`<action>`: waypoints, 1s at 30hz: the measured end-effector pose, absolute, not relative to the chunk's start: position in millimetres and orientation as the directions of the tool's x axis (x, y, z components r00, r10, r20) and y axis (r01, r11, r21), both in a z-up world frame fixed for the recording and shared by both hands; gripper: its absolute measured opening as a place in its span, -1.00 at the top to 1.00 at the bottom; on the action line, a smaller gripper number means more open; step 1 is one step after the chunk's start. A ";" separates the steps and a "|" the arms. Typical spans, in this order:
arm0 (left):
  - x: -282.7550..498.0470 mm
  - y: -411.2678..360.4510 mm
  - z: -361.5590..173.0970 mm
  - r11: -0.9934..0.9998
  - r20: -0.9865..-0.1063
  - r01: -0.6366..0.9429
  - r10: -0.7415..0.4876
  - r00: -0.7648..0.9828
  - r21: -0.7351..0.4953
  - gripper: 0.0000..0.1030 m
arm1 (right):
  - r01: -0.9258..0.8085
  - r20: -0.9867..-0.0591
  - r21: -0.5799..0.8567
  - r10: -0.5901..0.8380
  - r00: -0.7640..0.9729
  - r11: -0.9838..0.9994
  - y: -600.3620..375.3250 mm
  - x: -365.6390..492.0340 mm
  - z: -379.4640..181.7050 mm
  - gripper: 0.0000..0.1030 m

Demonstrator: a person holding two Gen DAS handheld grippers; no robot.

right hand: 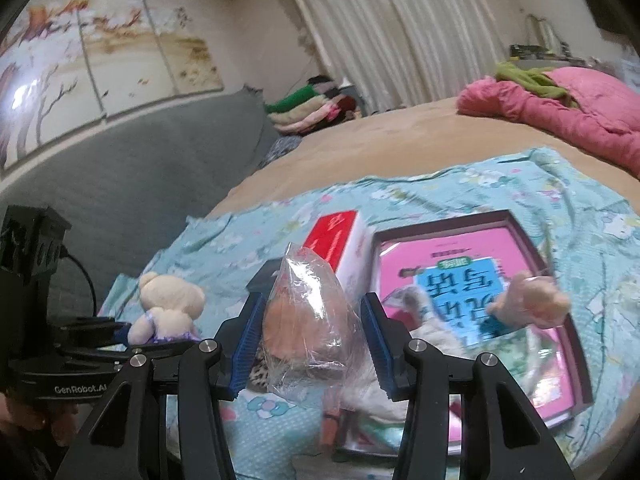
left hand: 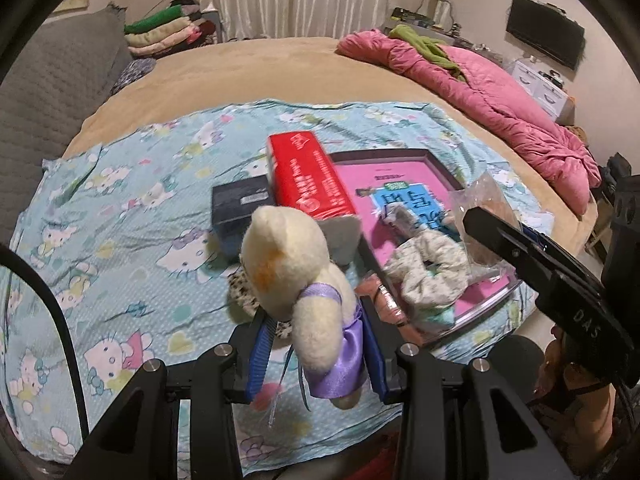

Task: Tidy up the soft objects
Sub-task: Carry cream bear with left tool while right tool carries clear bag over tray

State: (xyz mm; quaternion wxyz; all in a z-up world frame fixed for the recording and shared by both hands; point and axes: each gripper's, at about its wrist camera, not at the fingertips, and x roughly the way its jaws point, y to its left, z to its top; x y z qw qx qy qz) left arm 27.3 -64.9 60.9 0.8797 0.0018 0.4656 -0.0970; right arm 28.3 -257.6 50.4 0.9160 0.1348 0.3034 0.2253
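A cream teddy bear (left hand: 288, 268) in a purple satin dress hangs above the bed, and my left gripper (left hand: 316, 344) is shut on its body. The same bear (right hand: 168, 304) and left gripper (right hand: 132, 334) show at the left of the right wrist view. My right gripper (right hand: 312, 340) is shut on a clear plastic bag (right hand: 308, 312) with a peach soft thing inside. That bag (left hand: 484, 220) also shows at the right gripper's fingers (left hand: 504, 240). A white floral scrunchie (left hand: 432, 276) and a pink plush (right hand: 532, 304) lie in the pink tray (left hand: 424, 164).
A red box (left hand: 312, 176) and a black box (left hand: 240, 204) sit on the cartoon-cat sheet (left hand: 120, 220) left of the tray. A leopard-print scrunchie (left hand: 244, 292) lies below the bear. A pink quilt (left hand: 500, 92) lies far right, folded clothes (left hand: 168, 32) far left, a grey headboard (right hand: 140, 160) behind.
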 end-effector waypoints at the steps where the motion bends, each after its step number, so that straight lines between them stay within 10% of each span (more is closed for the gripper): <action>1: 28.5 -69.1 63.1 0.980 -0.817 0.181 -0.175 0.549 -0.088 0.21 | -0.322 -0.492 0.385 0.488 0.721 0.865 -260.9 27.2 51.5 0.01; 30: 67.7 -150.4 86.4 0.943 -0.774 0.314 -0.276 0.569 -0.106 0.21 | -0.011 -0.434 0.436 0.221 0.873 0.900 -366.9 14.4 62.1 0.01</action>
